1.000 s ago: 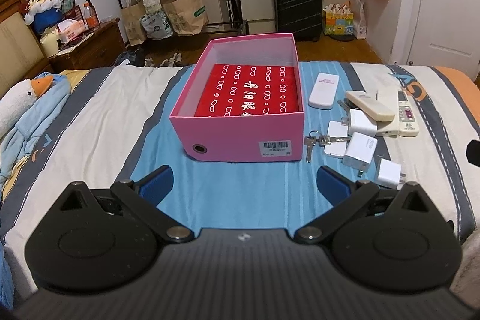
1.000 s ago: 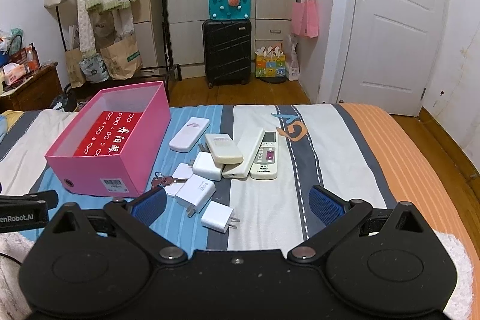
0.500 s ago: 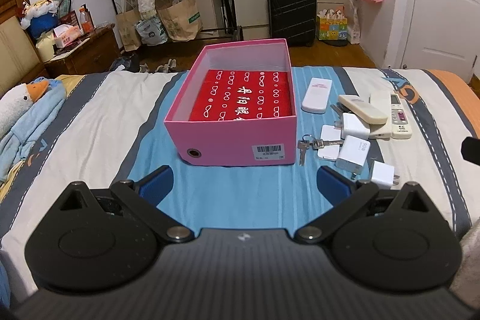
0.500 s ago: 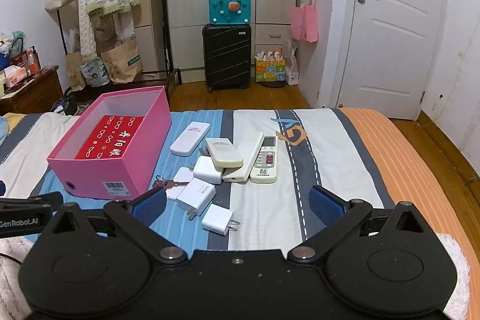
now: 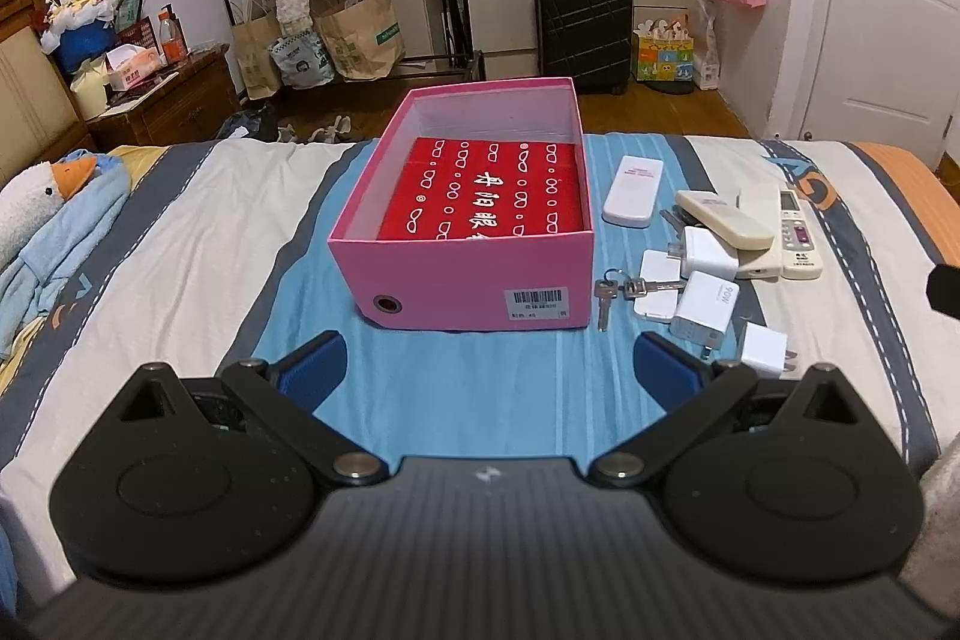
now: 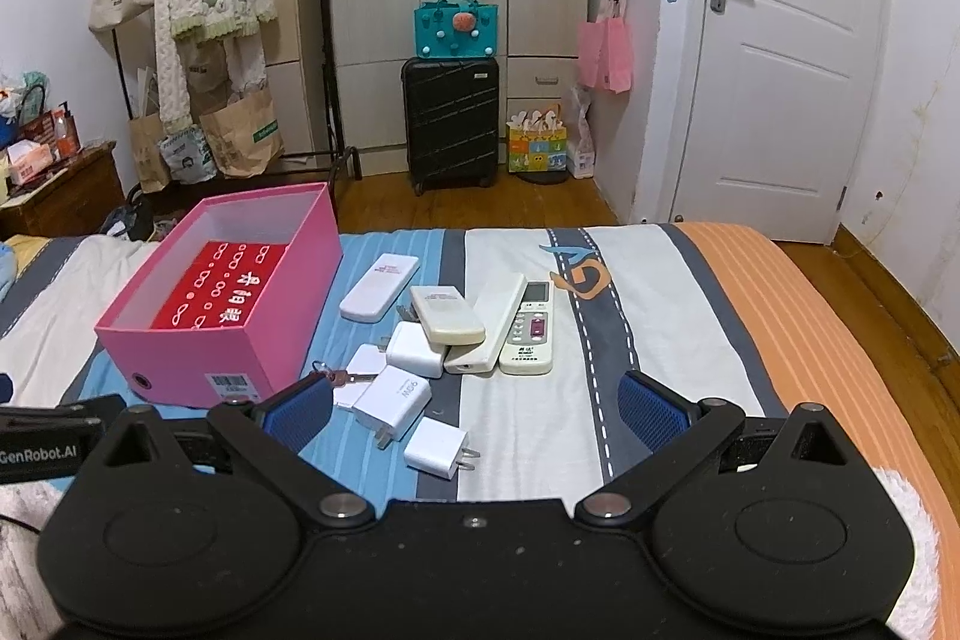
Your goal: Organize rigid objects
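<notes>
An open pink box (image 5: 480, 289) (image 6: 198, 352) with a red printed liner sits on the bed. To its right lie several white items: remotes (image 5: 795, 232) (image 6: 528, 331), a flat white remote (image 5: 633, 190) (image 6: 379, 287), chargers (image 5: 705, 307) (image 6: 393, 397), a small plug (image 5: 762, 349) (image 6: 437, 448) and keys (image 5: 606, 295) (image 6: 336, 376). My left gripper (image 5: 487, 367) is open and empty, short of the box's front. My right gripper (image 6: 474, 409) is open and empty, just short of the chargers.
The bed (image 5: 180, 244) has a striped cover with a stuffed duck and blue cloth (image 5: 48, 220) at the left. A black suitcase (image 6: 451, 124), clothes rack (image 6: 210, 40), nightstand (image 5: 168, 106) and door (image 6: 780, 70) stand beyond the bed.
Both grippers have drawn back and risen slightly; the box and white items appear smaller and farther. Nothing on the bed has moved.
</notes>
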Available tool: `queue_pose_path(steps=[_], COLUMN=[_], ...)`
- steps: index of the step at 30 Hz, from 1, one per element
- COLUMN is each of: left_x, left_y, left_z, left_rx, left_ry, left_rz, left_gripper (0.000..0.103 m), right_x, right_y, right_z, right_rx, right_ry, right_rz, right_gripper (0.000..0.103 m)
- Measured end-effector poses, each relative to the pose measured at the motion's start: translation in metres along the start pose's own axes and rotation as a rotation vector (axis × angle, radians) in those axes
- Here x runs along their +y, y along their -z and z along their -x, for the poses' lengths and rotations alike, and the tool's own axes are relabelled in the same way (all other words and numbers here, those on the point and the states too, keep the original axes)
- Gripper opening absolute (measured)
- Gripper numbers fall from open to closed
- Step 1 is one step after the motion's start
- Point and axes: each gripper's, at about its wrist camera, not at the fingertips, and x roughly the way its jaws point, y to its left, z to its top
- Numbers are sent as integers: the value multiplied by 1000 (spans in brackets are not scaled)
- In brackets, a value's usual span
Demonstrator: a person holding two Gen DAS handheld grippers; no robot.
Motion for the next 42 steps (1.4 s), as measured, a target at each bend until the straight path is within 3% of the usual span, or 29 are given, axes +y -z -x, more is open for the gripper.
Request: queue_pose_path(steps=[42], left_x=[0], left_y=[7], left_z=[-11], left_rx=[43], left_ry=[7], left_rz=[-19], left_gripper=[103], right_x=[1], right_y=[3], right_z=[-17], right_rx=[48], right_ry=[-26], right_rz=[-3], right_gripper=[102])
